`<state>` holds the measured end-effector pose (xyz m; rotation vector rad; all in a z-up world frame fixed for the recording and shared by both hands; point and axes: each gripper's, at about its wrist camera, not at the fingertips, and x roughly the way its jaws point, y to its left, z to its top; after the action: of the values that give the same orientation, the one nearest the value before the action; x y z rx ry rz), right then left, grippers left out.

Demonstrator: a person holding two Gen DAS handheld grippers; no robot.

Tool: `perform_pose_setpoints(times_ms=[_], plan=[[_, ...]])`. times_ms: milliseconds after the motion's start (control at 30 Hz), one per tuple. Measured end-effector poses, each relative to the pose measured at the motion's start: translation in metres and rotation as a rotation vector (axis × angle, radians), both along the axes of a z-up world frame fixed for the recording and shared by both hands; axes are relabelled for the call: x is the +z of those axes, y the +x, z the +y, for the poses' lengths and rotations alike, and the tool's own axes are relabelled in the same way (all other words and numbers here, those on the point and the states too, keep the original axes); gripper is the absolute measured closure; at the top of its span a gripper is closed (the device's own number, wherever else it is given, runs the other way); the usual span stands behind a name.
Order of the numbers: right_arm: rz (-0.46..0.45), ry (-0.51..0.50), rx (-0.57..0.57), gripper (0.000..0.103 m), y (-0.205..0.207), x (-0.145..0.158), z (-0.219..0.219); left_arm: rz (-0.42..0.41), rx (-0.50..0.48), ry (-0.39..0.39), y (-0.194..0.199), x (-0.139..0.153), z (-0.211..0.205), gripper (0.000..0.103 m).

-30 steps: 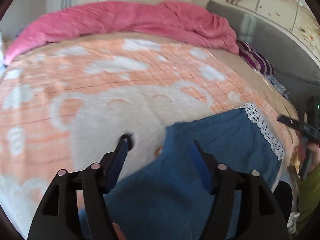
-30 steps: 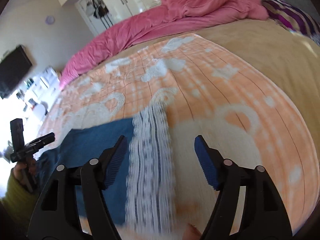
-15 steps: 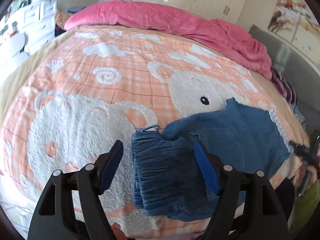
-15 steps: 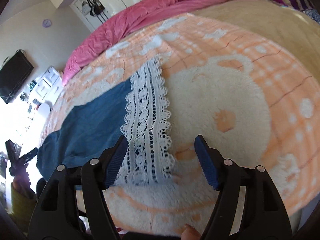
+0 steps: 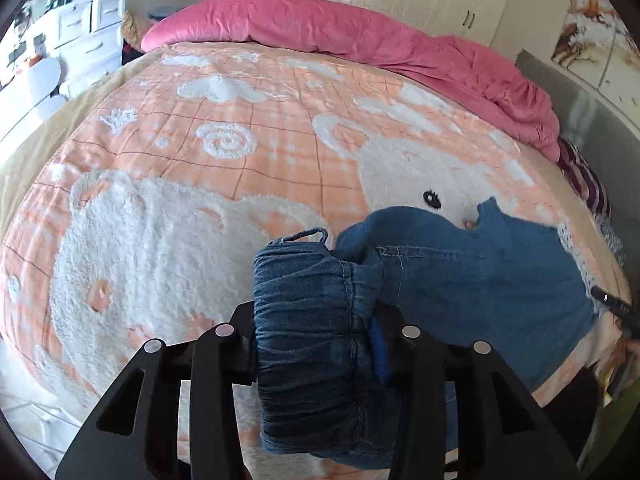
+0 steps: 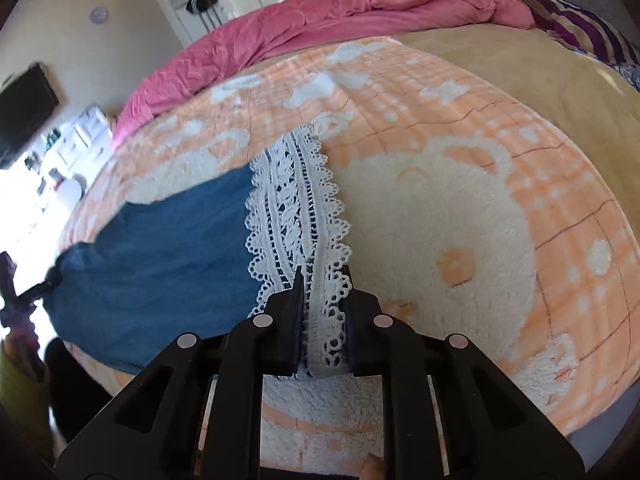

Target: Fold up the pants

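Pants (image 5: 460, 276): blue denim, spread on the orange blanket (image 5: 240, 152) toward 4 o'clock in the left view.
Left gripper (image 5: 316, 328): jaws closing around the bunched elastic waistband (image 5: 308, 320).
Right gripper (image 6: 322, 320): jaws closing, nearly together, on the lace hem (image 6: 296, 200).
Risk: thin lace could slip or snag; the thick waistband may spring free when lifted.

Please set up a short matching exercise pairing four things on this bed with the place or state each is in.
Things:
1. elastic waistband
2. lace hem
3. pink duvet
4. striped pillow

Places or states:
A. bunched along the far edge of the bed
B. gathered between the left gripper's closing jaws
C. at the bed's far right corner
D. pinched between the right gripper's closing jaws

Pairs: 1-B, 2-D, 3-A, 4-C
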<state>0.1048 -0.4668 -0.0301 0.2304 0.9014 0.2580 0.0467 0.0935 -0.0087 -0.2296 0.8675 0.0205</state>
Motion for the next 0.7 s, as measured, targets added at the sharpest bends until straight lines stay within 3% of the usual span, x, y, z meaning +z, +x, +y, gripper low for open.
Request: perform_pose_setpoints(times_ms=[100,167,200,300,500,600,700], plan=[[0.002,-0.061,0.003,0.088,0.001,-0.012,0.007,0.011,0.004,0.002,0.002,-0.013,0.003,0.058],[-0.01,-0.049,-0.002,0.084,0.0,-0.012,0.004,0.017,0.025,-0.005,0.004,-0.02,0.009,0.04],[-0.01,-0.042,-0.007,0.079,0.0,-0.012,0.002,0.019,0.022,-0.016,0.004,-0.021,0.012,0.039],[-0.024,-0.068,-0.033,0.052,-0.007,-0.004,-0.004,0.011,0.033,-0.026,-0.003,-0.011,0.018,0.03],[-0.14,-0.048,-0.073,0.049,-0.035,0.03,-0.01,-0.087,0.029,0.014,-0.034,0.036,0.013,0.027],[-0.166,-0.034,0.001,0.045,-0.026,0.044,0.014,-0.139,-0.054,0.019,-0.034,0.055,-0.017,0.027],[-0.182,-0.05,0.121,0.044,-0.004,0.057,0.062,-0.129,-0.146,0.002,-0.019,0.054,-0.051,0.027]])
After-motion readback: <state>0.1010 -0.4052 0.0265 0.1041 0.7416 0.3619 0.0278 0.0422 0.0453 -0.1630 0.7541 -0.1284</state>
